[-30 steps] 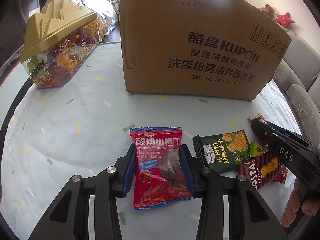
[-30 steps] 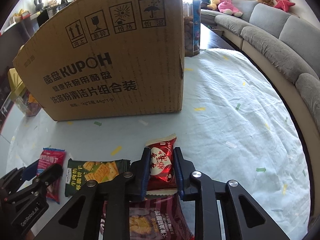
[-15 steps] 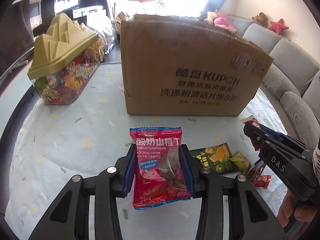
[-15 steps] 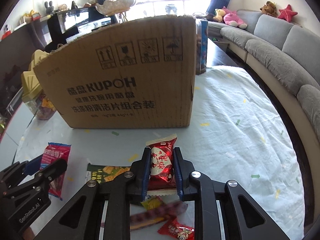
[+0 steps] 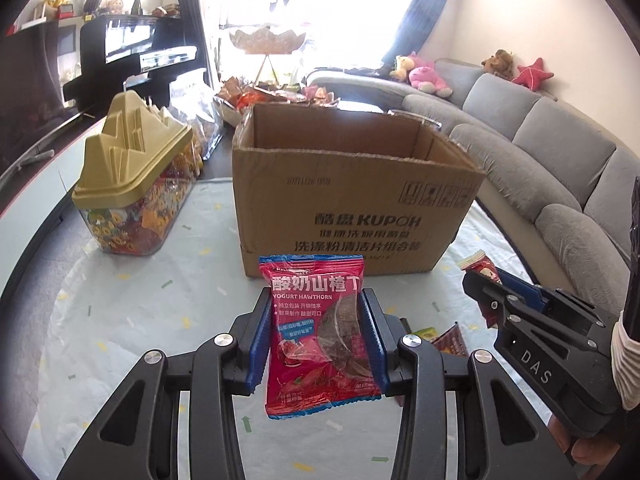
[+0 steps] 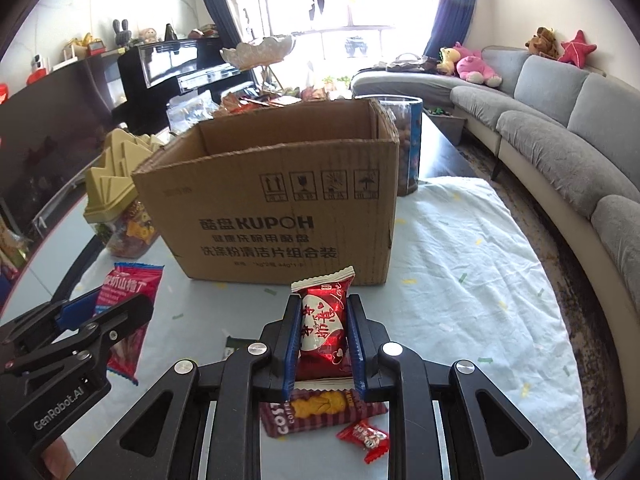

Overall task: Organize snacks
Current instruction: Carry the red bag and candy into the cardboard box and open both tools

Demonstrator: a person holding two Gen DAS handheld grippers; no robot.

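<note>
My left gripper [image 5: 316, 312] is shut on a pink yogurt hawthorn packet [image 5: 318, 332], held upright above the table in front of the open cardboard box [image 5: 352, 200]. My right gripper [image 6: 323, 316] is shut on a small dark red snack packet [image 6: 323, 324], also lifted and facing the cardboard box [image 6: 276, 208]. In the left wrist view the right gripper [image 5: 480, 284] shows at the right with its red packet [image 5: 478, 266]. The right wrist view shows the left gripper [image 6: 116, 304] at the left with the pink packet [image 6: 128, 288].
On the pale tablecloth [image 6: 460, 280] below lie a maroon coffee biscuit packet [image 6: 320, 408], a small red candy [image 6: 364, 438] and a green packet edge [image 6: 236, 346]. A gold-lidded candy jar [image 5: 132, 184] stands left of the box, a tall blue canister [image 6: 408, 148] behind it. A grey sofa [image 5: 560, 184] runs along the right.
Both grippers have risen with their packets, away from the loose snacks on the table. The box's open top and inside walls have come into view.
</note>
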